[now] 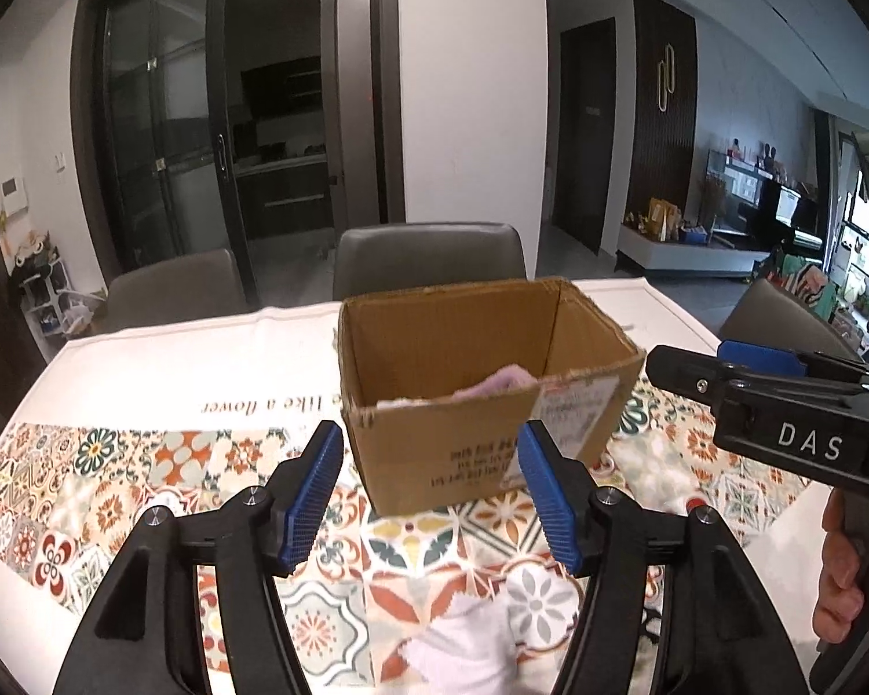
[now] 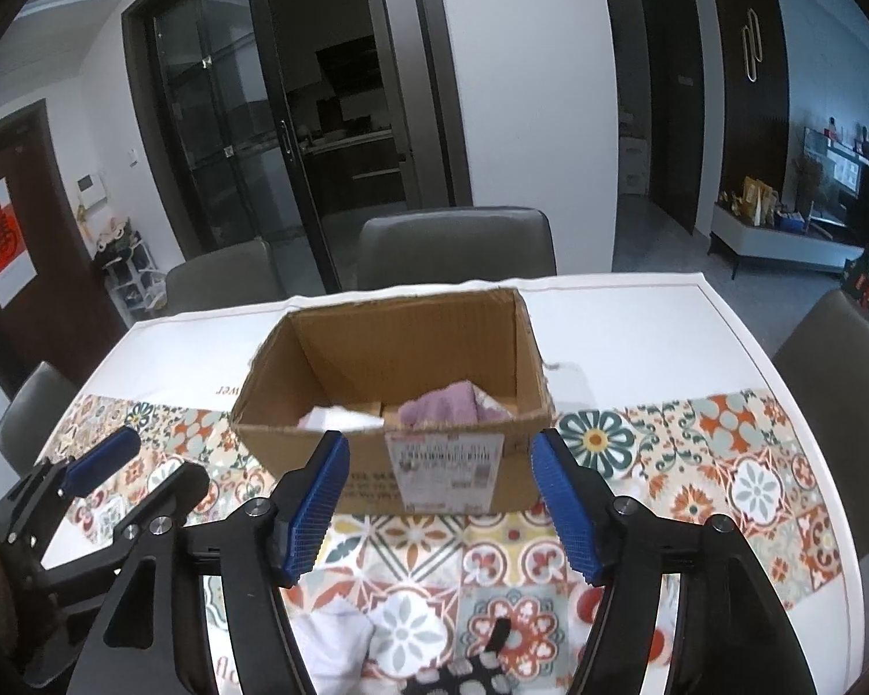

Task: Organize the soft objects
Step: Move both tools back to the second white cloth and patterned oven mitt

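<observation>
An open cardboard box (image 1: pixel 481 405) (image 2: pixel 394 405) stands on the patterned tablecloth. A pink cloth (image 2: pixel 452 402) (image 1: pixel 507 382) and a white cloth (image 2: pixel 339 418) lie inside it. My left gripper (image 1: pixel 431 486) is open and empty, just in front of the box, above a white cloth (image 1: pixel 469 648) on the table. My right gripper (image 2: pixel 440 498) is open and empty, in front of the box. Below it lie a white cloth (image 2: pixel 333 646) and a black-and-white dotted cloth (image 2: pixel 463 675). The right gripper shows in the left wrist view (image 1: pixel 782 399); the left gripper shows in the right wrist view (image 2: pixel 121 475).
Grey chairs (image 1: pixel 428 258) (image 2: pixel 457 246) stand behind the table, another at the right (image 2: pixel 834 382) and one at the left (image 2: pixel 29 405). The table's white far edge (image 2: pixel 637 284) lies behind the box.
</observation>
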A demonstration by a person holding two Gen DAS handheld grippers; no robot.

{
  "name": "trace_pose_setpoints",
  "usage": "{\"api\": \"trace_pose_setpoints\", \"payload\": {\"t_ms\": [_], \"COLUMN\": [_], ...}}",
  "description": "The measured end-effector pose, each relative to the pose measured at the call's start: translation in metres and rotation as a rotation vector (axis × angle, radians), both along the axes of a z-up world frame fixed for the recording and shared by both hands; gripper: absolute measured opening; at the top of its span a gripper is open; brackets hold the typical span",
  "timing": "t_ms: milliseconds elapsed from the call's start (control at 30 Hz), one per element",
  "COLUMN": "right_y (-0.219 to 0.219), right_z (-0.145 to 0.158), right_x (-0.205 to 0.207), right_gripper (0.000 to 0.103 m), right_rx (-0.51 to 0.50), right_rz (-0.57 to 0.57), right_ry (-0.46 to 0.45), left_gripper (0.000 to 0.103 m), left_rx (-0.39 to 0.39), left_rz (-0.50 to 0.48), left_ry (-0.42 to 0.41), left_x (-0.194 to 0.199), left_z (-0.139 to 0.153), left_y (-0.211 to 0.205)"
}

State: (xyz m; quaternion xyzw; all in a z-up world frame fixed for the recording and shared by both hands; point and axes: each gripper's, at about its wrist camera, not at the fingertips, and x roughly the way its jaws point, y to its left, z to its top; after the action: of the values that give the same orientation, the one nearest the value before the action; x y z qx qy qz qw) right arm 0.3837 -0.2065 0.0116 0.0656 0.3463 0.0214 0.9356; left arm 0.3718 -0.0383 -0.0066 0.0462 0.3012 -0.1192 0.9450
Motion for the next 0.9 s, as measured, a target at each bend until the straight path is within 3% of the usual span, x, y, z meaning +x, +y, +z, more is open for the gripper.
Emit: {"api": "trace_pose_setpoints", "payload": {"t_ms": [900], "right_y": [0.004], "right_z": [-0.07], "right_x": [-0.07], "right_gripper": [0.067], "right_rx": [0.06], "right_rz": [-0.048], "right_ry": [0.233], "left_gripper": [0.062], "left_rx": [0.047], "left_rz": [-0.09], "left_ry": [0.182], "left_x": [-0.063], "left_z": [-0.054], "left_y": [0.005]}}
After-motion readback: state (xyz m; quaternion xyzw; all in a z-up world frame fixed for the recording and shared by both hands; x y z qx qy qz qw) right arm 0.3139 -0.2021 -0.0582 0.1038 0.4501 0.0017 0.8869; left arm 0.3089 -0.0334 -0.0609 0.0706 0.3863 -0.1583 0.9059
